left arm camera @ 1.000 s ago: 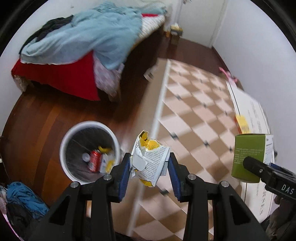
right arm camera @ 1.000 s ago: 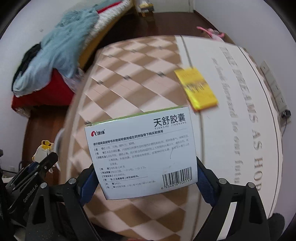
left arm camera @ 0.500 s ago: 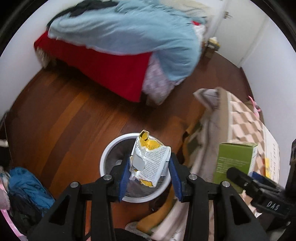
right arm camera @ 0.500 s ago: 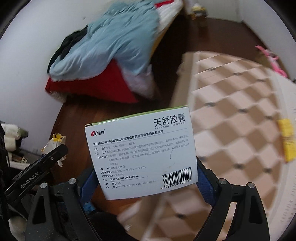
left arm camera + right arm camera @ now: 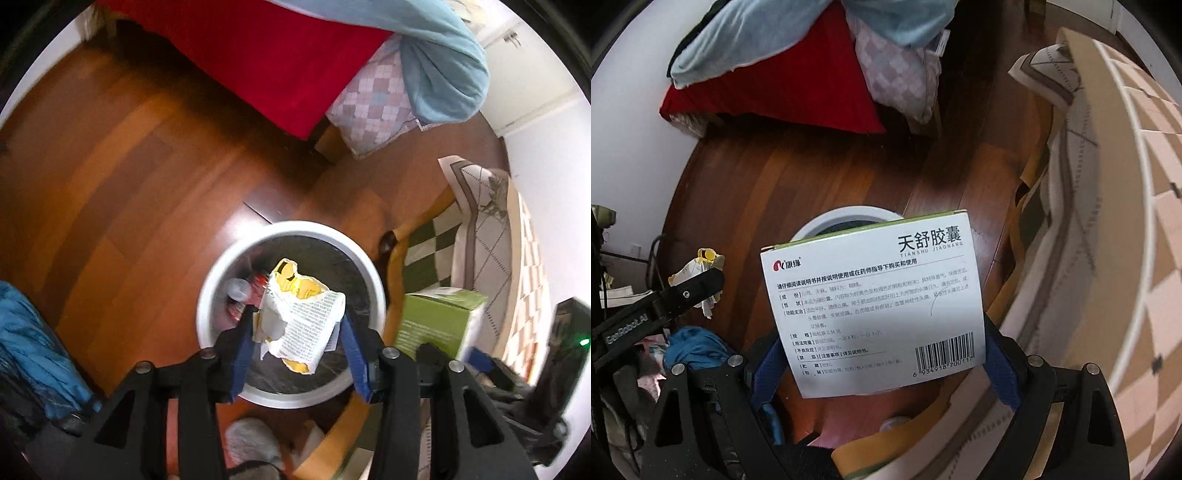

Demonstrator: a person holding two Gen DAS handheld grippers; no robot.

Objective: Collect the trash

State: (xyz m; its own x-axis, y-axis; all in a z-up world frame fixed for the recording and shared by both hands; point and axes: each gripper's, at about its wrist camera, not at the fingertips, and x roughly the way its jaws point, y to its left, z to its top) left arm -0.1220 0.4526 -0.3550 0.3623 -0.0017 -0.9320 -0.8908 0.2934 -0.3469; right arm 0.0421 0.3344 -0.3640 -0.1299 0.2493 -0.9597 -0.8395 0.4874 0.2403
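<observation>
My left gripper [image 5: 297, 341] is shut on a crumpled yellow-and-white wrapper [image 5: 301, 321] and holds it right above the white round trash bin [image 5: 295, 229], which has a red can and other trash inside. My right gripper [image 5: 882, 373] is shut on a white-and-green medicine box [image 5: 875, 310]. The box hides most of the bin [image 5: 846, 218] behind it. The box also shows in the left wrist view [image 5: 436, 319], just right of the bin. The left gripper with the wrapper [image 5: 698, 269] shows at the left of the right wrist view.
The bin stands on a wooden floor [image 5: 122, 166]. A bed with red sheet [image 5: 280, 55] and blue blanket is beyond it. The table with checkered cloth [image 5: 1126, 184] is on the right. A blue cloth heap [image 5: 33, 343] lies on the floor at the left.
Both grippers have swung left, away from the table and over the floor. The wrapper now hangs above the bin's opening, and the box has come next to the bin.
</observation>
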